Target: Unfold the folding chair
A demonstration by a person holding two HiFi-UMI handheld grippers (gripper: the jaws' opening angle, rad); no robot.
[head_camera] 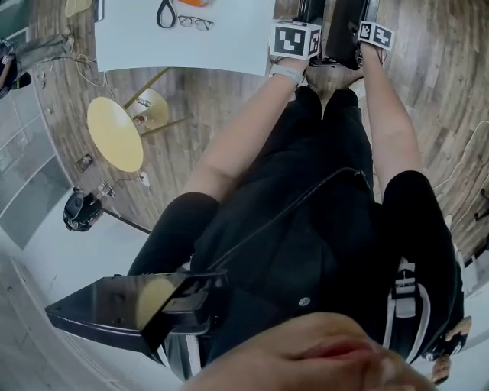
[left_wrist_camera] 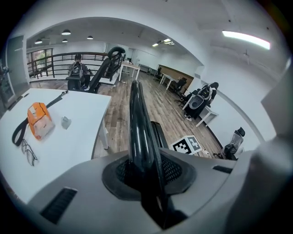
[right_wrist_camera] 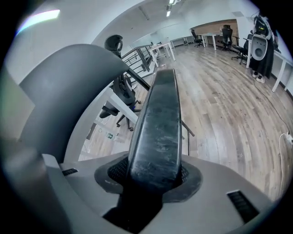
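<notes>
From the head view, the person's two bare arms reach out over a wood floor (head_camera: pixel 428 69). The left claw (head_camera: pixel 298 37) and the right claw (head_camera: pixel 373 32) are side by side at the top of the picture. Each one has a cube with black and white squares. The folding chair (head_camera: pixel 342 30) is the black thing between the two claws, and it stands on the floor just past the person's feet. A white worktop (head_camera: pixel 153 42) is next to it on the left, with a pair of glasses (head_camera: pixel 195 23) on it. A round yellow stool (head_camera: pixel 114 134) stands well away, down and to the left.

In the left gripper view, the left claw is clenched on a thin, shiny black tube of the chair. The tube comes up right out of the middle of the claw. The white worktop is on the left. An orange pouch (left_wrist_camera: pixel 39 119), a black strap (left_wrist_camera: pixel 19 133) and the glasses lie on it. The cube of the other claw peeks out to the right of the tube.

In the right gripper view, the right claw is grasping a wide, flat black part of the chair. That part fills the space between the jaws. Past it there is wood floor, and a black office chair (right_wrist_camera: pixel 120 93) stands by a desk farther off.
</notes>
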